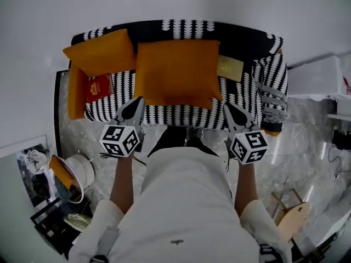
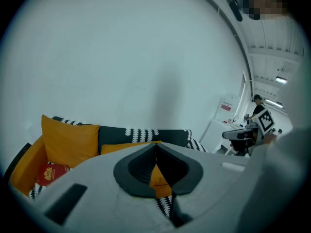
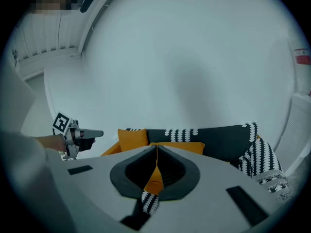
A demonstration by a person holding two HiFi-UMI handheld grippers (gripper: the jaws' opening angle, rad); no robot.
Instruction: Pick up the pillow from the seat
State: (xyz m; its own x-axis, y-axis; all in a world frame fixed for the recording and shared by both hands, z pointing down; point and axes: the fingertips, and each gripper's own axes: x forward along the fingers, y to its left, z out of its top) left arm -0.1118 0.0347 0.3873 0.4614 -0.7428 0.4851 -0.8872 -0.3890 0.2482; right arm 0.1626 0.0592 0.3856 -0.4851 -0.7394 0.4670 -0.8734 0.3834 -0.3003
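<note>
Left gripper (image 1: 137,101), right gripper (image 1: 226,106) clenched, near pillow (image 1: 178,73); red book (image 1: 100,86), second pillow (image 1: 101,52) beside.

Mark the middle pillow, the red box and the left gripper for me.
Middle pillow (image 1: 176,73): head view, centre of its face.
Red box (image 1: 100,87): head view, its top face.
Left gripper (image 1: 137,100): head view, tips of its shut jaws.

- The right gripper (image 3: 156,149) had its fingers (image 3: 131,171) closed together.
- An orange pillow (image 3: 182,147) lay just beyond them on the patterned sofa (image 3: 218,139).
- The left gripper (image 3: 80,134) hung at the left.
</note>
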